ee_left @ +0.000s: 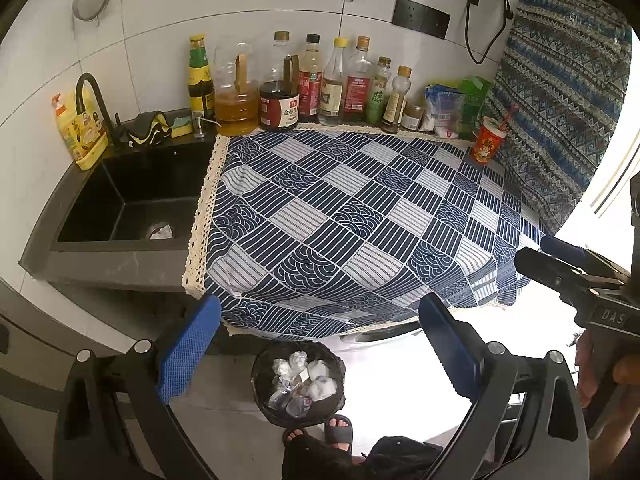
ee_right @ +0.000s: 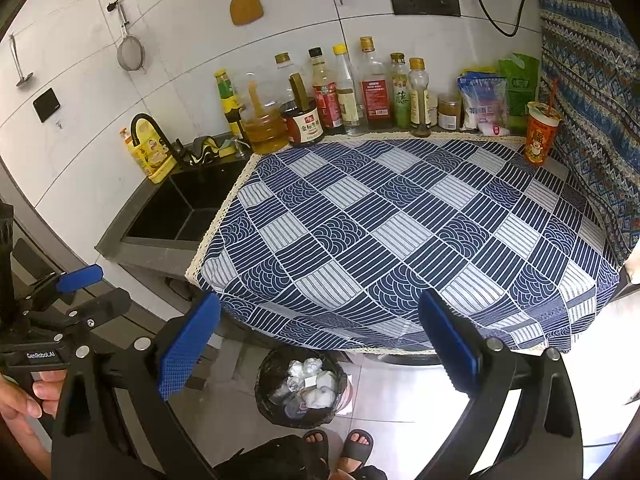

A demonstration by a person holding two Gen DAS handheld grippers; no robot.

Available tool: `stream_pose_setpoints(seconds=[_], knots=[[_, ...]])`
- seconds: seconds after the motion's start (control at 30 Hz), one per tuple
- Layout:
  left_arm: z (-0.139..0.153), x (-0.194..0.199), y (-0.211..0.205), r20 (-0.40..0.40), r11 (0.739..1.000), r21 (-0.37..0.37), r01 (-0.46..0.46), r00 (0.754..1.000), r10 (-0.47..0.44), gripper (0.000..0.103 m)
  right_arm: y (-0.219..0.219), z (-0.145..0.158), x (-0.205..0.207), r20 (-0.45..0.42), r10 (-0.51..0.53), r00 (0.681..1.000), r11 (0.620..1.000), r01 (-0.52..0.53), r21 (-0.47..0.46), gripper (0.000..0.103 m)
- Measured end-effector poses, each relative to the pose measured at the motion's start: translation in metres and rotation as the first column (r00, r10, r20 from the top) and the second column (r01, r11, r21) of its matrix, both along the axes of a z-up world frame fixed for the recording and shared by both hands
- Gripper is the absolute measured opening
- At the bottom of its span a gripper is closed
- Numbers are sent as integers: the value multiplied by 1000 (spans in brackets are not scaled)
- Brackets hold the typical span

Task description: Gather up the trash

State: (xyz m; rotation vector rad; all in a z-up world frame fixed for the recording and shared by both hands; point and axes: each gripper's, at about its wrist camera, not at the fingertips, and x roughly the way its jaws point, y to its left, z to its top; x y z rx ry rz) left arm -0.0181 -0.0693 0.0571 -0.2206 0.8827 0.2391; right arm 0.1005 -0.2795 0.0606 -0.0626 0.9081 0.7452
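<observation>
Both grippers, left gripper and right gripper, are spread wide and hold nothing. Crumpled trash lies in the black-lined trash bin on the floor, below the tabletop front edge.

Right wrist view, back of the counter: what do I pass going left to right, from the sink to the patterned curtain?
Yellow dish soap bottle → black faucet → oil jug → dark sauce jar → row of tall condiment bottles → white bag → green pouch → red paper cup.
</observation>
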Motion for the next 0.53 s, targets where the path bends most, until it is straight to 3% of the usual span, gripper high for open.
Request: stream_pose_setpoints(seconds=[0.53], knots=[[-1,6,-4,-5,1000,6,15,1000,-15,96,-5,-2,3,-5,1,1000,1000,-1,-5,98]])
